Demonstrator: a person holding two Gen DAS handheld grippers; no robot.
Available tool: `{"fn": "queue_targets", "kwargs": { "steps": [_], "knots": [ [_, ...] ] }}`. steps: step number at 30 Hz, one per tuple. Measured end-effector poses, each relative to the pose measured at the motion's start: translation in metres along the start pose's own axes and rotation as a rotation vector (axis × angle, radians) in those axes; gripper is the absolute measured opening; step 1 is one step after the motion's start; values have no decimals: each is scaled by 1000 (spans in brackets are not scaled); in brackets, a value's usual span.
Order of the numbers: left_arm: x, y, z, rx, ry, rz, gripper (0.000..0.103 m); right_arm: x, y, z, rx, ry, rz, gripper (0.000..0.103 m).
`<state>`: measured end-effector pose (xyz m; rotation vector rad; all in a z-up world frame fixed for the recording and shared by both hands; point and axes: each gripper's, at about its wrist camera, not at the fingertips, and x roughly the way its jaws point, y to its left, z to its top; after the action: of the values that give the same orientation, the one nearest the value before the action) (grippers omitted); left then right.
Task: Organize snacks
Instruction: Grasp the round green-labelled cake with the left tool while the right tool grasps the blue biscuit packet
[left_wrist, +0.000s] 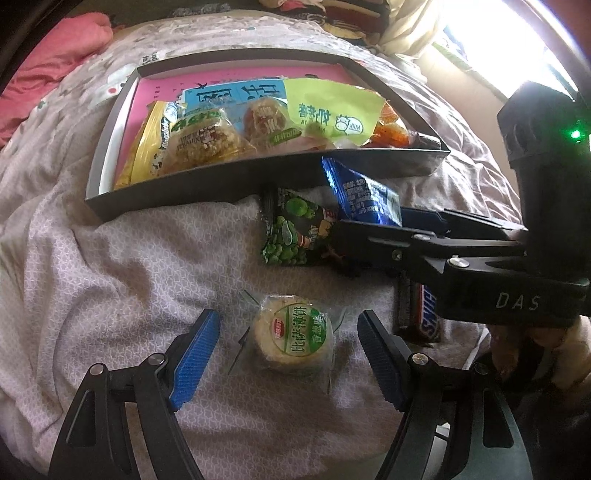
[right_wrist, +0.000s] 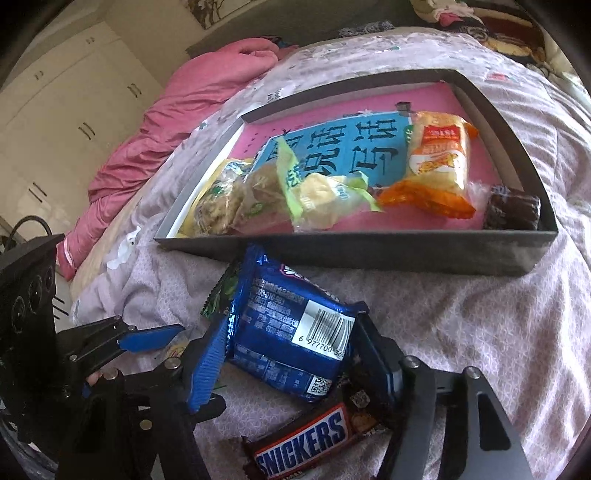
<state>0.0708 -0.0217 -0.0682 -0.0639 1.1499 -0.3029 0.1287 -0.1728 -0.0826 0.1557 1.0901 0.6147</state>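
Blue wafer packet (right_wrist: 291, 332) sits clamped between the right gripper (right_wrist: 291, 354) fingers, long axis toward 11 o'clock. Left gripper (left_wrist: 288, 354) gapes around the round biscuit (left_wrist: 290, 334) on the bedspread (left_wrist: 129, 258).

The left gripper (left_wrist: 288, 350) points forward and down, its blue-padded fingers (left_wrist: 195, 354) spread wide with nothing touching either pad. The right gripper (right_wrist: 291, 350) reaches across in front of it from the right, fingers (right_wrist: 208, 365) clamped on either side of a blue packet (right_wrist: 291, 332).
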Motion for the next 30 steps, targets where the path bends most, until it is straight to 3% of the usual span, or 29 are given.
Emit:
{"fn": "queue_targets", "kwargs": {
  "steps": [5, 12, 15, 23, 30],
  "knots": [
    [1, -1, -1, -2, -7, -4, 77, -6, 4, 1, -25, -25, -9, 58],
    [-1, 3, -1, -11, 1, -10, 52, -17, 2, 4, -18, -76, -24, 57],
    [-2, 2, -1, -10, 1, -15, 46, -22, -1, 6, -7, -94, -17, 57],
    [-26, -1, 5, -14, -59, -54, 44, -36, -1, 6, -8, -138, 9, 57],
    [-48, 0, 13, -32, -129, -33, 44, -51, 14, 7, -69, -202, 24, 57]
  ]
}}
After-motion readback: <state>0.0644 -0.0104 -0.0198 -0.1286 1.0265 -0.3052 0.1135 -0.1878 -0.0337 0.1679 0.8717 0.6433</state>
